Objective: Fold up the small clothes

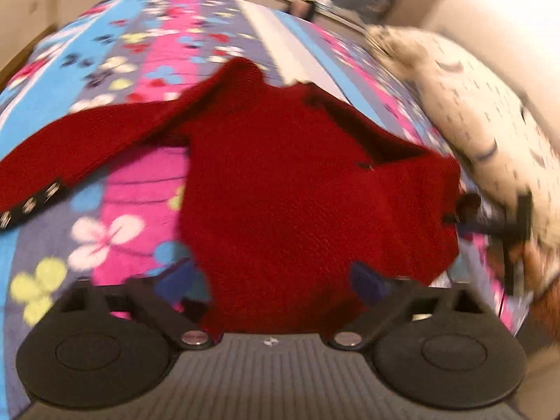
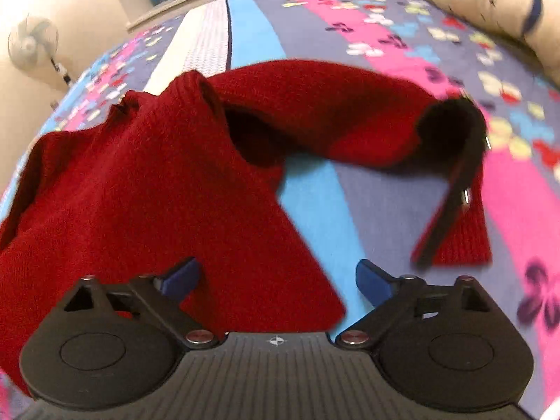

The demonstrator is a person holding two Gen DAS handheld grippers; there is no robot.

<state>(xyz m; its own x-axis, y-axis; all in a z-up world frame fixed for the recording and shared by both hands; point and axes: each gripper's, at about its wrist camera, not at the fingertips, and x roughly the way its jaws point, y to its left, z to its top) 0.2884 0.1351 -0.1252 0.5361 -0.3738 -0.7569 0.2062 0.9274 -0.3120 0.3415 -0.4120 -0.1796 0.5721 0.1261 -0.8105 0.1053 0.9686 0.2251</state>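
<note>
We see a red knitted sweater point(image 1: 280, 189) spread on the bed's flowered, striped blanket point(image 1: 140, 189), both sleeves out to the sides. Our left tongs point(image 1: 276, 280) stand wide open over its hem, gripping nothing. Our right tongs point(image 2: 276, 280) are spread wide too, the hem's corner between the blue pads point(image 2: 180, 278), unpinched. A cream pillow point(image 1: 472, 115) lies beside it.
</note>
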